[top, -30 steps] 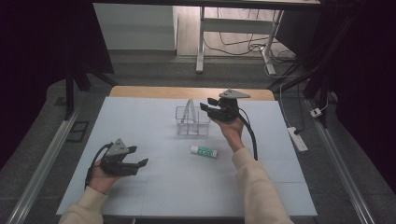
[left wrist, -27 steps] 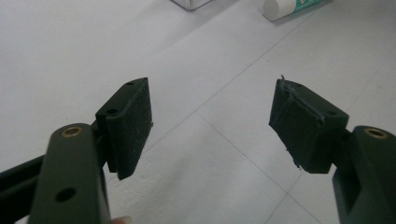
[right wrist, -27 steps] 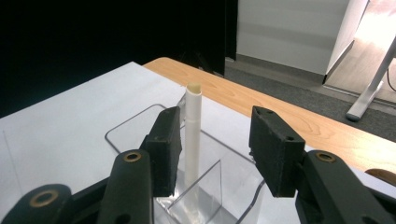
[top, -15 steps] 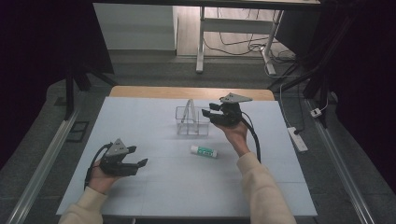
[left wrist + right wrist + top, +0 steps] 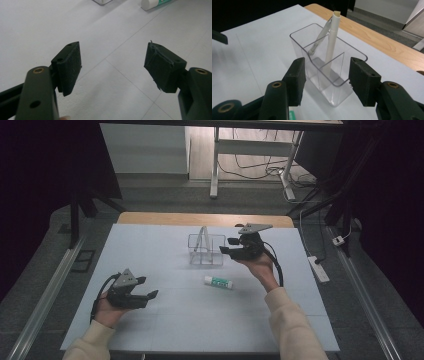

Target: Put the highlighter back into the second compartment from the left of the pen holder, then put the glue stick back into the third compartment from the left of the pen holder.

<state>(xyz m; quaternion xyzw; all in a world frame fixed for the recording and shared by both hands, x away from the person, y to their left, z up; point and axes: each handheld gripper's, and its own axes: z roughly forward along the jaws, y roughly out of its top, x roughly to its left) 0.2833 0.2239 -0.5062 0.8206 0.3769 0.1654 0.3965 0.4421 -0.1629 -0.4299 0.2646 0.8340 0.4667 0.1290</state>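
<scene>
Clear plastic, the divided pen holder [image 5: 329, 75] stands mid-worktop with two white pens [image 5: 331, 42] leaning in it; my right gripper [image 5: 327, 80] hangs just beside it, its jaws having just been opening with nothing pressed between them, so I judge a pen freshly dropped in. Next comes the white-and-green glue stick [image 5: 218, 281] lying nearby, calling for a low, level approach. My left gripper [image 5: 112, 65] rests with jaws wide and empty; the stick's label is too small to read.

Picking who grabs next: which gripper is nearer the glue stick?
Right. The right gripper hovers just beyond the glue stick, beside the clear organizer, jaws open. The left gripper sits farther off, toward the table's left, open and empty.
</scene>
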